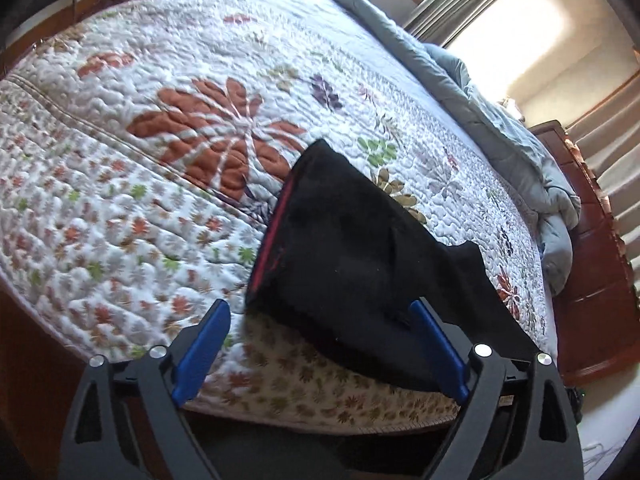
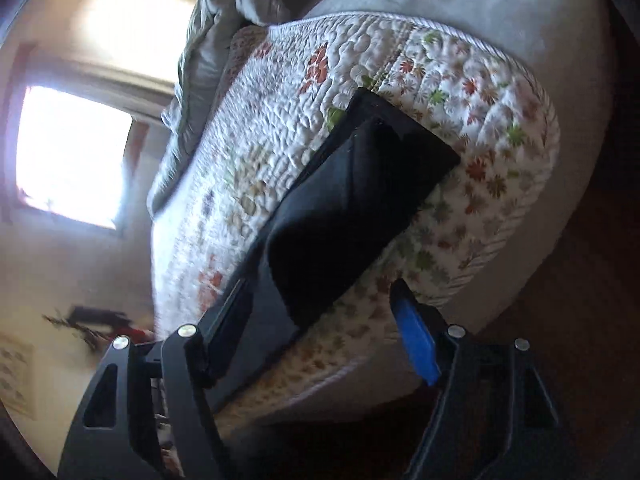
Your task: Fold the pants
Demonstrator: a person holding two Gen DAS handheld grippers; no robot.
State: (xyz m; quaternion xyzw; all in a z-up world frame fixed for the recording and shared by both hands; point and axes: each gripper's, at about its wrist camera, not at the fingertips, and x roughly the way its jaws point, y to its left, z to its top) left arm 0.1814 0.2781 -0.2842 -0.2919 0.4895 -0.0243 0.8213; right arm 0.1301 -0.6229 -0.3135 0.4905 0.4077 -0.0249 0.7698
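The black pants (image 1: 352, 248) lie folded on the flowered quilt (image 1: 160, 160) near the bed's front edge, with a red stripe along their left edge. My left gripper (image 1: 320, 306) stands open just above them; the near end of the cloth lies between its blue pads (image 1: 204, 348) and one dark corner overlaps the right finger. In the tilted right wrist view the pants (image 2: 360, 192) run as a long dark bundle across the quilt (image 2: 480, 120). My right gripper (image 2: 320, 286) is open too, and the cloth's near end sits between its fingers without being pinched.
A grey-blue duvet (image 1: 500, 120) is bunched along the far side of the bed, and it shows again at the top left of the right wrist view (image 2: 200, 60). A brown wooden cabinet (image 1: 592, 240) stands beyond it. A bright window (image 2: 72, 152) and dark floor (image 2: 580, 320) flank the bed.
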